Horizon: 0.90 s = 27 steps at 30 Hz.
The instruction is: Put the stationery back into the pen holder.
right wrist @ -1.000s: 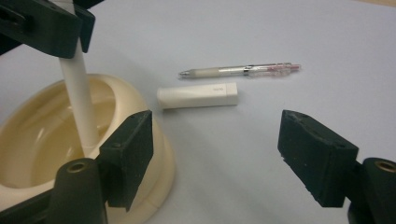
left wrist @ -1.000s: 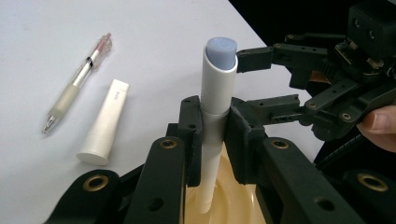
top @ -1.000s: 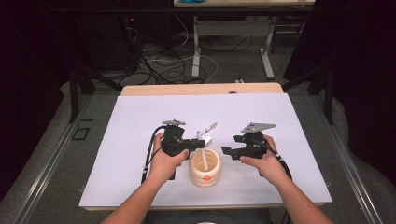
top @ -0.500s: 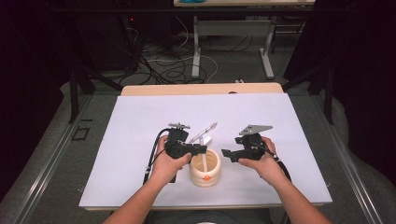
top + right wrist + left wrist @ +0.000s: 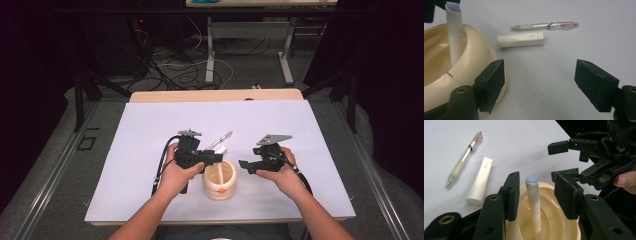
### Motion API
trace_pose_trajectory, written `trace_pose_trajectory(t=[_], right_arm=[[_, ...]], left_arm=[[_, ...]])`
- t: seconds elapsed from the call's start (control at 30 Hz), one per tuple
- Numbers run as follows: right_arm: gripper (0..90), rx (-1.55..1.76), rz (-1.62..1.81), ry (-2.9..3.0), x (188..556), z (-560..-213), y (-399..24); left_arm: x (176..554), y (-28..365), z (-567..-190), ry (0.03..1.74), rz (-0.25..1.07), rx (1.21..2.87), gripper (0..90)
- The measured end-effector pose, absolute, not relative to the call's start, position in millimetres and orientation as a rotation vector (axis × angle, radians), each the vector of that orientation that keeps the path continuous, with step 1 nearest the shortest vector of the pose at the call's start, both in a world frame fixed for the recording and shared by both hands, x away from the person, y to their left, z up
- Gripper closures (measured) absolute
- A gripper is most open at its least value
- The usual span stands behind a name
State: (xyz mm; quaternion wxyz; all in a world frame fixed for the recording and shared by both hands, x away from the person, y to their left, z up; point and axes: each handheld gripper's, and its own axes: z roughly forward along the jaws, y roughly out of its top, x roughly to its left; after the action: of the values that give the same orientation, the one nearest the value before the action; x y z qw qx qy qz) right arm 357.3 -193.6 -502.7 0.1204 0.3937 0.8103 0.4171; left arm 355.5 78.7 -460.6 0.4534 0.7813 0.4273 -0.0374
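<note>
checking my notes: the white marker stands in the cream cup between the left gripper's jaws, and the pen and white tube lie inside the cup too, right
Not quite. The white marker does stand in the cream cup between the left gripper's jaws, which have just been opening. But the pen and white tube lie on the white table beside the cup, as the left gripper view shows.

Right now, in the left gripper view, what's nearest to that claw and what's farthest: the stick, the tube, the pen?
1. Stick, between the open left claw pads, in the cup.
2. Tube, on the table, left.
3. Pen, beyond the tube.

white stick (image 5: 533, 202) leaning upright inside cream cup (image 5: 564, 225), seemingly free.
</note>
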Motion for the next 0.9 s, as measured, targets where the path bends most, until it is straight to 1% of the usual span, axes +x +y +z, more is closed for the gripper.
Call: trace_pose_trajectory(t=[0.1, 0.33, 0.43, 0.77, 0.9], right_arm=[[24.3, 1.141, 1.219, 2.361, 358, -503, -195], [24.5, 1.122, 1.212, 2.335, 359, -502, -197], [24.7, 1.125, 1.212, 2.324, 359, -502, -198], [24.8, 1.112, 1.187, 2.315, 361, -501, -201], [24.8, 1.124, 1.167, 2.331, 361, -501, -203]], left_arm=[[356, 81, -458, 1.05, -0.072, 1.916, 51.6], [362, 86, -455, 1.024, 0.002, 1.9, 40.7], [368, 89, -455, 1.028, 0.018, 1.902, 39.0], [392, 97, -460, 1.037, 0.172, 1.96, 30.6], [402, 101, -463, 1.059, 0.205, 1.982, 27.0]])
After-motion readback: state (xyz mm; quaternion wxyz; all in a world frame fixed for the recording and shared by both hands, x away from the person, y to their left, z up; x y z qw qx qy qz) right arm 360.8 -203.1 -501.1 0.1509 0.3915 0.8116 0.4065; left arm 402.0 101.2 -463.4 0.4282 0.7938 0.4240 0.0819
